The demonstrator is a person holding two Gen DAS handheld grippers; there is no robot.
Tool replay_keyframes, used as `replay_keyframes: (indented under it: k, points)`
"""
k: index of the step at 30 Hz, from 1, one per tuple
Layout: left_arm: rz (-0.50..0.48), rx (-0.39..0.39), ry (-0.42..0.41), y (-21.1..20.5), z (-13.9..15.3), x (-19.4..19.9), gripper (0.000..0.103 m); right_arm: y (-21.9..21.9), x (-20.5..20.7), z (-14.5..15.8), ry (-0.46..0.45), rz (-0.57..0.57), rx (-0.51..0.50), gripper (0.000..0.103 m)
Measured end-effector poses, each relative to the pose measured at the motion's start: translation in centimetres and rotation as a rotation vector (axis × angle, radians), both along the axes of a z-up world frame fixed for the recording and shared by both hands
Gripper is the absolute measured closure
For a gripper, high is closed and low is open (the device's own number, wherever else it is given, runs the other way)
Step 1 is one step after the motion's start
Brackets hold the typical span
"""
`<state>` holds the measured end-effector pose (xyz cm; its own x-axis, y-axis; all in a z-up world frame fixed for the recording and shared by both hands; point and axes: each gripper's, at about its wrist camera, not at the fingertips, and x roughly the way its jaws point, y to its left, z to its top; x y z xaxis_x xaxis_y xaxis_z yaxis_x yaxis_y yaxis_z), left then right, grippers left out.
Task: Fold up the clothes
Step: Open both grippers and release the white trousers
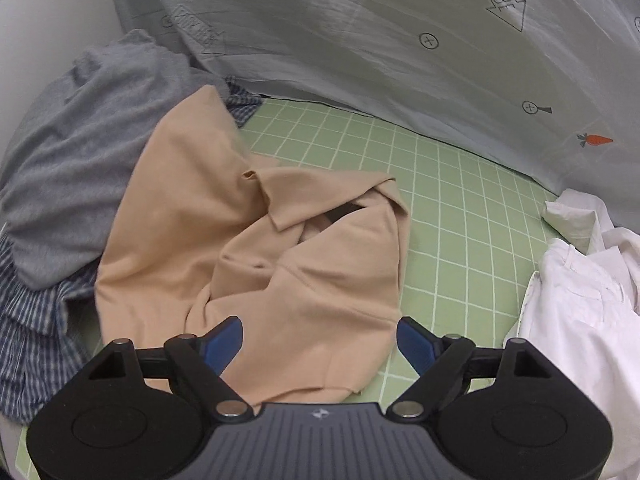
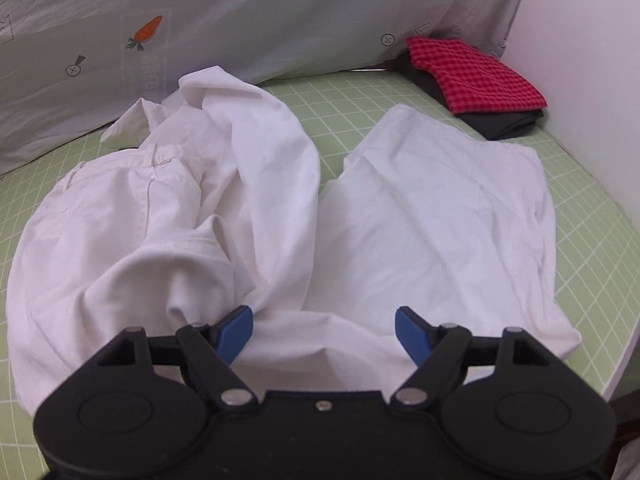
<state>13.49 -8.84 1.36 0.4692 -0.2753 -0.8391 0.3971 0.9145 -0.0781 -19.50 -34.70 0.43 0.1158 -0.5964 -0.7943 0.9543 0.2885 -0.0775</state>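
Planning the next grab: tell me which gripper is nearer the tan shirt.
Left. The left gripper hangs open right over the tan shirt's near edge. The right gripper is open over the white shirt instead, off to the side.

Green gridded mat [image 2: 592, 216], grey printed sheet [image 1: 340, 32], white wall [image 2: 580, 20]

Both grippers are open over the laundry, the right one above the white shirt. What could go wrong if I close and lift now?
1. The white shirt lies bunched, one part draped over another, so the right gripper may pinch several layers and drag the heap.
2. The left gripper hangs over the tan shirt, not the white one, so it could grab the wrong garment.
3. The tan shirt overlaps the gray top; lifting may pull that too.
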Motion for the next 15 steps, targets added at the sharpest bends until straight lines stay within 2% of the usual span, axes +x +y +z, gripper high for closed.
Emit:
replay_keyframes:
  k: [5,12,14,15]
  points:
    - [-0.100,0.010,0.049,-1.8,-2.7,3.6,0.018,1.2,0.8,0.0,0.035,-0.104,0.007,0.024]
    - [-0.147,0.033,0.103,-2.2,-6.3,6.5,0.013,0.9,2.9,-0.1,0.103,-0.177,0.037,0.024]
    - [-0.160,0.030,0.101,-1.9,-6.9,6.9,0.016,0.7,3.5,-0.3,0.121,-0.185,0.047,0.024]
    - [-0.156,0.030,0.093,-1.7,-7.0,7.0,0.028,0.6,3.8,-0.3,0.130,-0.188,0.053,0.024]
